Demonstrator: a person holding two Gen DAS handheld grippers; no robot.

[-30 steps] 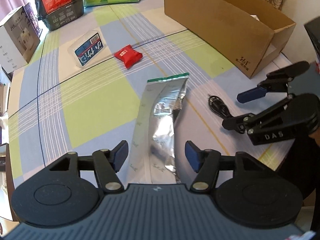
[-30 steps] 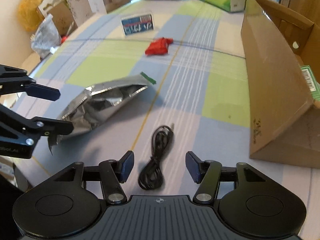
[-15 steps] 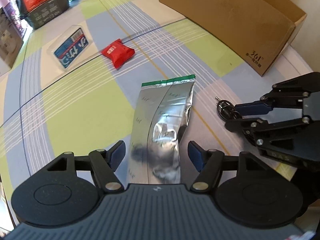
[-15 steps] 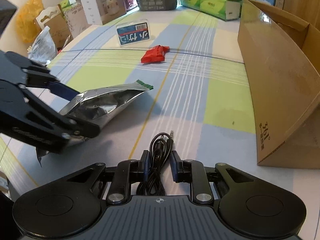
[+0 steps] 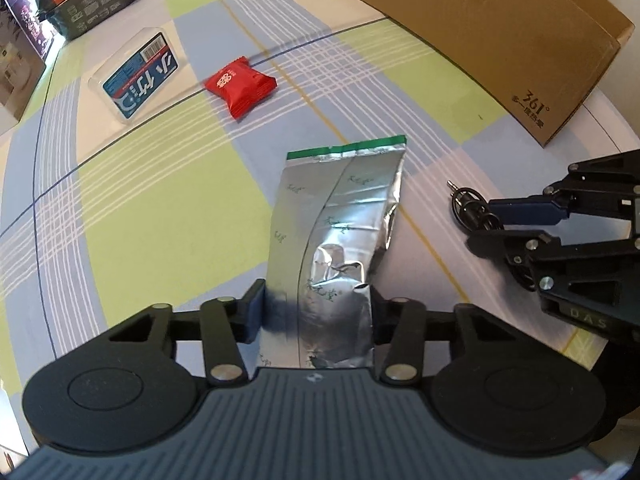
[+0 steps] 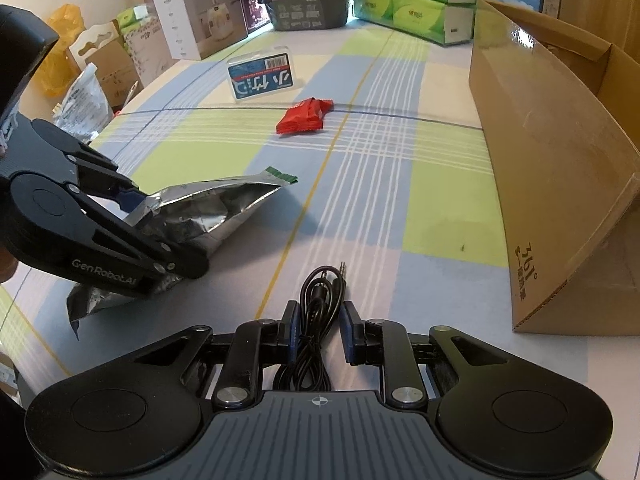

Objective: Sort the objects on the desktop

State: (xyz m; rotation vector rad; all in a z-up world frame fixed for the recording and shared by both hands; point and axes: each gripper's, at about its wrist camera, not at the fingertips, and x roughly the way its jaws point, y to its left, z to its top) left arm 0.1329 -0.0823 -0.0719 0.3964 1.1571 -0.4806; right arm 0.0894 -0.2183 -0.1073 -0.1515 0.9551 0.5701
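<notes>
Left gripper point(image 5: 316, 312) pinching foil bag point(image 5: 340, 216) at its near end on the table, right gripper point(image 6: 319, 338) clamped on coiled cable point(image 6: 320, 304) w/ loops poking out, so either could slip or snag on lift toward the box point(image 6: 560, 168).

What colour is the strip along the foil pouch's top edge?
Green, on the silver foil pouch; clearest in the left wrist view.

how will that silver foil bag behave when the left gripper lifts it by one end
The silver foil bag looks thin and creased, so it will probably flex and droop beyond the left gripper. It seems partly hollow in the right wrist view, so likely light. The glossy film may slip unless the jaws pinch firmly.
</notes>
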